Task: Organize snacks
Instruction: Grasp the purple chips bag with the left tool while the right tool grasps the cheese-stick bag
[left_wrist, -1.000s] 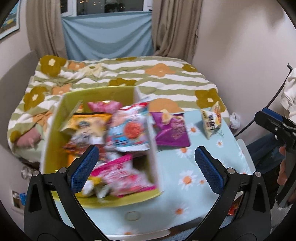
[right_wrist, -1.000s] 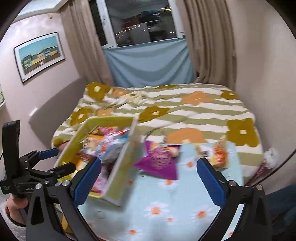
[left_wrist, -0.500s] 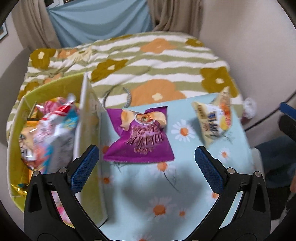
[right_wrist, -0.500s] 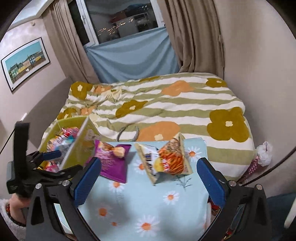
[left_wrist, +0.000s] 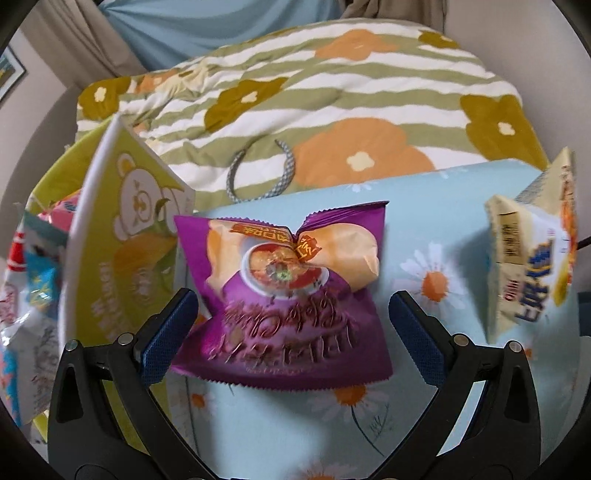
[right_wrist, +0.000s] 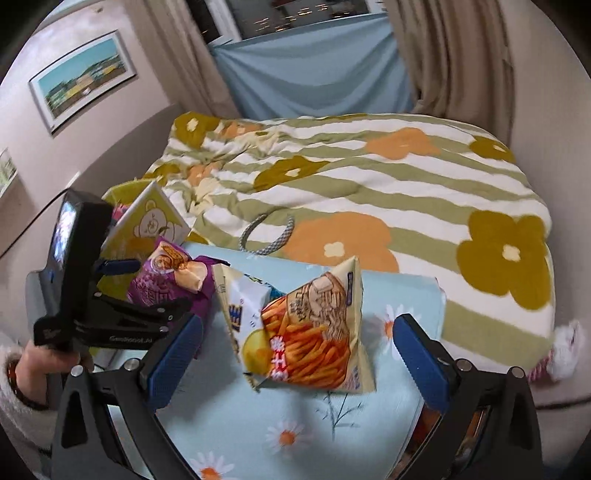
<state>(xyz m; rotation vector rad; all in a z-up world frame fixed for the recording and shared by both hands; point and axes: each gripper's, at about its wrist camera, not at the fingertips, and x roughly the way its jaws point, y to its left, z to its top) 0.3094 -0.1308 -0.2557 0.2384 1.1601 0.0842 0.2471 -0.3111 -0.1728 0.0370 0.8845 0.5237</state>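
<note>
A purple snack bag (left_wrist: 291, 295) lies on the light-blue daisy tablecloth (left_wrist: 424, 206). My left gripper (left_wrist: 291, 332) is open, its fingers on either side of the bag's near end. A cream bag of orange sticks (right_wrist: 310, 328) stands further right; it also shows in the left wrist view (left_wrist: 532, 258). My right gripper (right_wrist: 295, 354) is open, straddling that bag without touching it. A yellow-green box (left_wrist: 122, 240) holding several snack packs stands at the left. The purple bag (right_wrist: 166, 277) and left gripper (right_wrist: 144, 291) show in the right wrist view.
A bed with a striped flower quilt (right_wrist: 369, 177) lies just beyond the table's far edge. A checked loop handle (left_wrist: 258, 173) rests on the quilt near the table. A wall stands close on the right.
Both grippers have moved forward and down, away from the box. The left one has closed in on the purple bag, the right one on the cream bag. Both stay open.
</note>
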